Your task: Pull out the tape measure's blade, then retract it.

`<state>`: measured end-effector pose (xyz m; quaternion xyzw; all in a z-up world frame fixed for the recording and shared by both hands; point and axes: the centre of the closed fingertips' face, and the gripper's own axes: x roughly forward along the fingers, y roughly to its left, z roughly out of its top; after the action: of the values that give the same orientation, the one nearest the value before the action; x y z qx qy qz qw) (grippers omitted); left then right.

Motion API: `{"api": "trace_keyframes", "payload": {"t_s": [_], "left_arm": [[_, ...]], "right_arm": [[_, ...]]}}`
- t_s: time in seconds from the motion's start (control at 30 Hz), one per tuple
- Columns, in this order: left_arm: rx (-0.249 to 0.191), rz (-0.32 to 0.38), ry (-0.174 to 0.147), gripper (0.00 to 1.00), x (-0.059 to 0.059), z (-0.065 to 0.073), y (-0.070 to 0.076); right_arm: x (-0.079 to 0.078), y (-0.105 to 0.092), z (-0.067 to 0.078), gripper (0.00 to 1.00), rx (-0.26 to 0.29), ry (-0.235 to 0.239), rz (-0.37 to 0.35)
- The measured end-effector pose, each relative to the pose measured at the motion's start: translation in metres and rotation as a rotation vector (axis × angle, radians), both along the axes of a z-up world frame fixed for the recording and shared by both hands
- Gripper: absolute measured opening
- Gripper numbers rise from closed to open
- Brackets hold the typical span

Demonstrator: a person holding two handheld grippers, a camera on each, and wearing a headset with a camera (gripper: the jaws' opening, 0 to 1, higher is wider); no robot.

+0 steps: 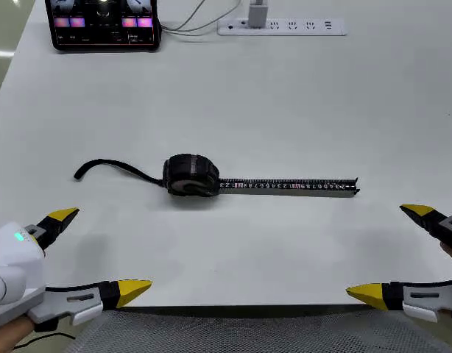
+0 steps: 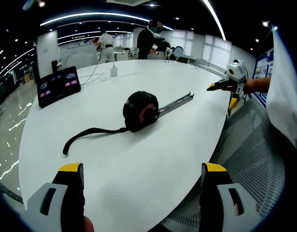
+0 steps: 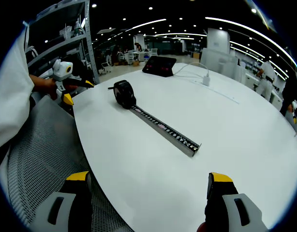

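A black tape measure (image 1: 190,175) lies on the white table, its blade (image 1: 288,185) pulled out to the right and lying flat, its black wrist strap (image 1: 107,167) trailing left. In the left gripper view the tape measure (image 2: 141,110) sits ahead, centred between the jaws, well beyond them. In the right gripper view the blade (image 3: 164,131) ends ahead of the jaws, with the case (image 3: 124,93) farther off. My left gripper (image 1: 104,251) is open at the near left edge. My right gripper (image 1: 392,251) is open at the near right edge. Neither touches the tape.
A dark tablet with lit pads (image 1: 103,23) stands at the far left, and a white power strip (image 1: 282,27) with cables lies at the far centre. The table's near edge (image 1: 241,307) borders a grey mesh surface. People stand in the background (image 2: 151,38).
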<state>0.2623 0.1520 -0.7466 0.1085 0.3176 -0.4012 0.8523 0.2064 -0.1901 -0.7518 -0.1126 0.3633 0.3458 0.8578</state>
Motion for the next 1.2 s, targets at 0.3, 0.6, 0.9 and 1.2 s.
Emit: {"api": "trace_keyframes", "payload": {"t_s": [0.3, 0.6, 0.9, 1.2], "left_arm": [[0.005, -0.006, 0.003, 0.99, -0.0022, -0.0006, 0.0001], [0.009, -0.003, 0.008, 0.99, -0.0029, -0.0003, 0.0028], [0.007, -0.001, 0.009, 0.98, -0.0024, 0.0004, 0.0022], [0.004, 0.002, 0.010, 0.97, 0.0004, 0.0014, -0.0004]], "right_arm": [[-0.0013, 0.0001, -0.0007, 0.98, -0.003, 0.009, 0.003], [-0.0011, 0.0016, -0.0004, 0.98, 0.000, 0.009, 0.002], [-0.0011, 0.0003, -0.0011, 0.98, -0.006, 0.008, 0.007], [-0.0002, -0.0013, -0.0001, 0.98, -0.007, 0.003, 0.003]]}}
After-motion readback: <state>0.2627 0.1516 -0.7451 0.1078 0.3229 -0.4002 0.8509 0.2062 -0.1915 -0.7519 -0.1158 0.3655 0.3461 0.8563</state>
